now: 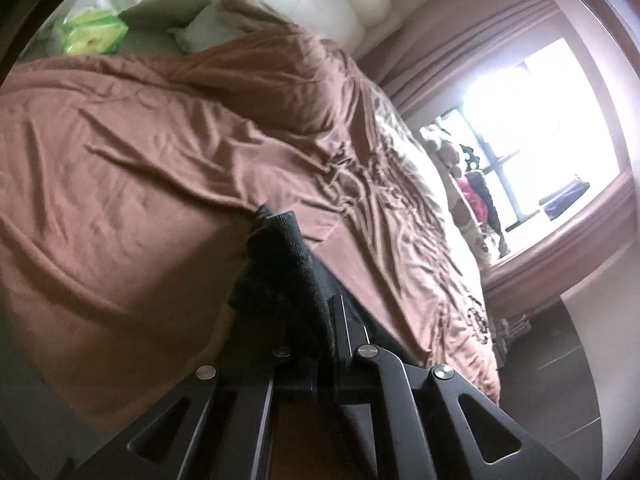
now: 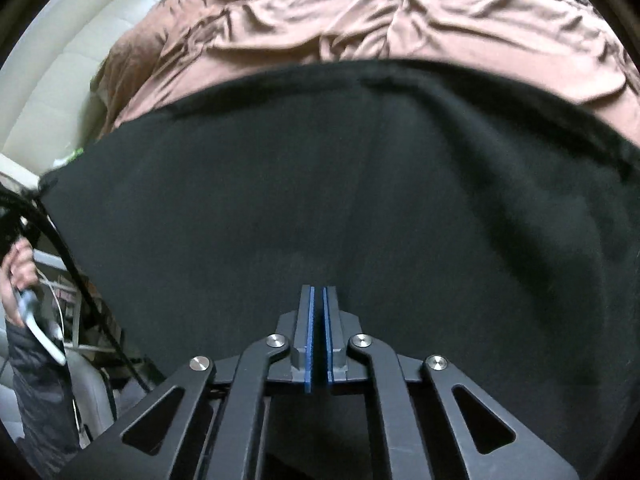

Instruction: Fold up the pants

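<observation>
Left gripper (image 1: 308, 300) clamps black pants (image 2: 320, 184) over a brown bedspread (image 1: 140, 140) — right gripper (image 2: 319, 292), fingers together with nothing visibly between them, hovers above the spread fabric.

we see a rumpled brown bedspread (image 1: 132, 152) covering the bed, with a white padded headboard (image 1: 320, 4) behind it. a green packet (image 1: 94, 32) and a white pillow (image 1: 208, 28) lie near the headboard. a bright window (image 1: 548, 120) stands framed by mauve curtains (image 1: 452, 40), with blurred stuffed toys (image 1: 472, 184) at the sill.
</observation>
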Action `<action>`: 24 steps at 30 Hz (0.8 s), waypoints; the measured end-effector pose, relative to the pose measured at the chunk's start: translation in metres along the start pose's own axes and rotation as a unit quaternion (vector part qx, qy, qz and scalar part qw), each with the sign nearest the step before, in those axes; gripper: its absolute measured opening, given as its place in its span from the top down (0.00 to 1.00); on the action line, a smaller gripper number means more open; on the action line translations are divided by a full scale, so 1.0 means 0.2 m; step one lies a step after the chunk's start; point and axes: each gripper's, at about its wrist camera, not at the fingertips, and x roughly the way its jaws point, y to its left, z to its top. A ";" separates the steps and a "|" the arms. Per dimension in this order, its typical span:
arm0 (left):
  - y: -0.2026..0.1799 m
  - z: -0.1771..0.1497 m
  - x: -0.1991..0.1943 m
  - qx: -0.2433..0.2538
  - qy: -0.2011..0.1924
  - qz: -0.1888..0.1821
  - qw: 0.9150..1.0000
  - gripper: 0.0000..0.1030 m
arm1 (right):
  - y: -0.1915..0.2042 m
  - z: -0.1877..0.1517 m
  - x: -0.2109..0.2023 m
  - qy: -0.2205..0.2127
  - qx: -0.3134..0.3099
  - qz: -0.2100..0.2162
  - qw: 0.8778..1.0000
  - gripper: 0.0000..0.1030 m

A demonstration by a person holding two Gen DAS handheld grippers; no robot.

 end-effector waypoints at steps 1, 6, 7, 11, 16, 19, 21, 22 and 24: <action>-0.01 0.01 -0.01 0.000 -0.001 -0.003 1.000 0.96 | 0.01 -0.02 0.01 0.005 -0.003 0.002 1.000 1.00; -0.07 0.04 0.00 0.000 -0.003 -0.010 1.000 0.96 | 0.04 -0.11 0.00 0.011 0.002 0.015 1.000 1.00; -0.08 0.05 0.01 0.000 -0.004 -0.011 1.000 0.96 | 0.04 -0.13 0.00 0.015 0.003 0.019 1.000 1.00; -0.11 0.07 0.00 -0.002 -0.007 -0.022 1.000 0.96 | 0.07 -0.18 0.00 0.028 -0.003 0.028 0.999 1.00; -0.14 0.09 -0.01 0.001 -0.015 -0.023 1.000 0.96 | 0.04 -0.12 -0.03 0.019 0.004 0.033 0.999 1.00; -0.13 0.09 0.00 -0.001 -0.014 -0.022 1.000 0.96 | 0.00 -0.07 -0.03 0.007 0.015 0.025 1.000 1.00; -0.12 0.08 0.00 -0.003 -0.013 -0.019 1.000 0.96 | -0.02 0.00 0.00 0.003 0.023 0.021 1.000 1.00; -0.11 0.08 0.00 -0.004 -0.013 -0.018 1.000 0.96 | -0.03 0.03 0.01 0.003 0.026 0.020 0.999 1.00; -0.09 0.07 0.00 -0.007 -0.013 -0.015 1.000 0.96 | -0.03 0.08 0.05 0.002 0.027 0.015 1.000 1.00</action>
